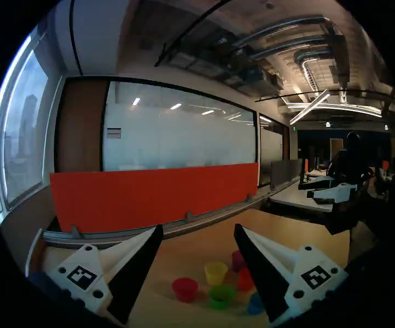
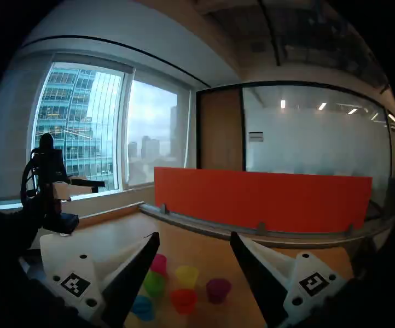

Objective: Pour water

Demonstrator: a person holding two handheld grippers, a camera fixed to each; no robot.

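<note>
Several small coloured plastic cups stand clustered on the wooden table (image 1: 197,257). In the left gripper view I see a red cup (image 1: 185,288), a yellow cup (image 1: 215,271), a green cup (image 1: 221,296), a purple cup (image 1: 237,259) and a blue cup (image 1: 255,303) partly behind the right finger. My left gripper (image 1: 197,229) hovers above them, open and empty. In the right gripper view the yellow cup (image 2: 186,275), red cup (image 2: 184,299), purple cup (image 2: 218,288), green cup (image 2: 154,283) and pink cup (image 2: 158,264) sit below my right gripper (image 2: 193,236), also open and empty.
An orange partition (image 1: 154,194) (image 2: 263,199) with a metal rail closes the table's far edge. The other gripper appears at the right (image 1: 334,194) and at the left (image 2: 55,191), each held by a dark-sleeved hand. Windows (image 2: 82,131) lie beyond; desks and a seated person (image 1: 353,150) are far right.
</note>
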